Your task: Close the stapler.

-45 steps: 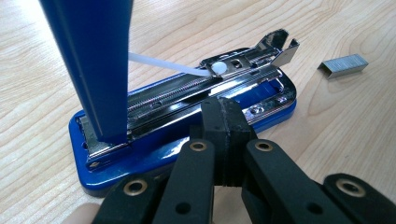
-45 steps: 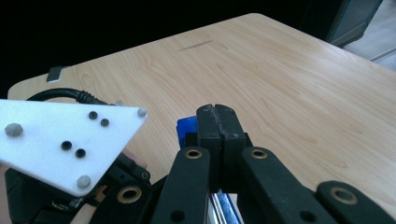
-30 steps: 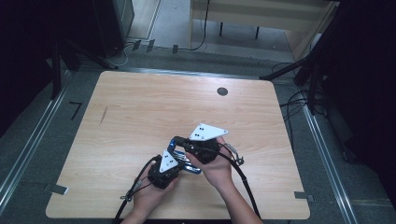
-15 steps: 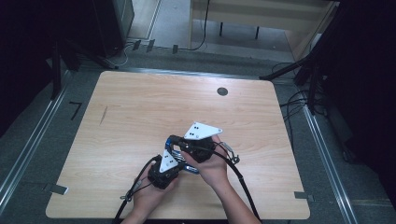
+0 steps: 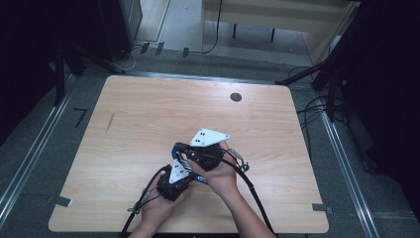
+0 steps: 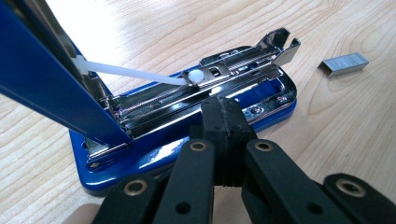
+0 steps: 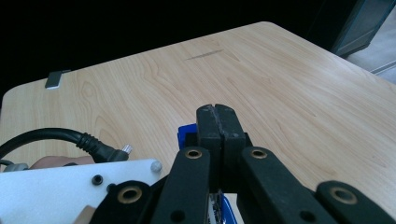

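I have a blue stapler (image 6: 187, 135) lying open on the wooden worktop (image 5: 148, 124), near the edge closest to me and a little right of the middle. Its blue lid swings up at the left of my left gripper view, and the bright metal staple channel (image 6: 224, 77) lies bare along the base, with a white plastic rod (image 6: 135, 74) running down to the pusher in the channel. My left gripper (image 6: 223, 135) has its fingers clenched tight together, pad to pad, with nothing between them; their tips rest right at the near side of the stapler's base, just below the channel. A small strip of staples (image 6: 343, 64) lies loose on the wood, a short way beyond the front end of the stapler and apart from it. My right gripper (image 7: 217, 135) is clenched too, fingers pressed flat against each other and holding nothing, poised just above a blue part of the stapler. From above, both grippers sit close together over it, my left gripper (image 5: 173, 181) nearer me and my right gripper (image 5: 198, 153) just beyond.
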The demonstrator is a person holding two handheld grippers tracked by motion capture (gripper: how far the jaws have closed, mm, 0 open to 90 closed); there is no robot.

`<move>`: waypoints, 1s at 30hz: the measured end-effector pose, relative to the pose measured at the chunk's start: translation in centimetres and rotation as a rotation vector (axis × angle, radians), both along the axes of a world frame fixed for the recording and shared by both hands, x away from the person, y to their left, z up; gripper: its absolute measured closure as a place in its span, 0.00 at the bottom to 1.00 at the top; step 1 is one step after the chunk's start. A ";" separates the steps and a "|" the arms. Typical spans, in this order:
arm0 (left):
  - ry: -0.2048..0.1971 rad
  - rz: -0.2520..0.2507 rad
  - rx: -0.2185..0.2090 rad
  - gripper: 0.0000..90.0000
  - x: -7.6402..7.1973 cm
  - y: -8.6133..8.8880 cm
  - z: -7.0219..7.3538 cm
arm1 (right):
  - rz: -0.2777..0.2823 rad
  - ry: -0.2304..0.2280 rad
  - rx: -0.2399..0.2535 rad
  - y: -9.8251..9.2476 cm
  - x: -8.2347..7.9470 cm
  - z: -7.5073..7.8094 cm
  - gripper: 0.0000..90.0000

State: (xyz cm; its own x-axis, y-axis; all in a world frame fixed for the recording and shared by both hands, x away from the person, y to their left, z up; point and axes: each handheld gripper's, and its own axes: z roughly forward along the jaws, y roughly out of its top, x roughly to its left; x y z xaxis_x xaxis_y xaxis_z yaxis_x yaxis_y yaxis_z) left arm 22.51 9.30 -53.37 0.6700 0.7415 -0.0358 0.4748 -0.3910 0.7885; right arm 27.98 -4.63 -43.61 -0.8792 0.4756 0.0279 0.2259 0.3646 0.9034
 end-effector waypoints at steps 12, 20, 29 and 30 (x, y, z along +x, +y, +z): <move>-0.002 -0.004 0.007 1.00 0.0 0.0 0.0 | 0.010 0.001 -0.006 0.9 0.4 0.0 1.00; -0.002 -0.002 0.005 1.00 0.0 0.0 0.0 | 0.022 0.007 -0.013 1.9 0.7 -0.1 1.00; -0.001 0.000 0.006 1.00 0.0 0.1 0.0 | 0.037 0.009 -0.019 2.7 1.1 -0.2 1.00; -0.001 0.000 0.006 1.00 0.0 0.1 0.0 | 0.040 0.010 -0.019 2.8 1.1 -0.3 1.00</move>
State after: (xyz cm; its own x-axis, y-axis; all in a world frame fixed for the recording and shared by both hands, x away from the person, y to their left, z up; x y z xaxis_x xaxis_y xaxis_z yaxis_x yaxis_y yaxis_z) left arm 22.52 9.37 -53.34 0.6699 0.7418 -0.0309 0.4742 -0.3954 0.7866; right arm 29.09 -1.81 -43.87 -0.8971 0.4408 0.0281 0.2198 0.3905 0.8940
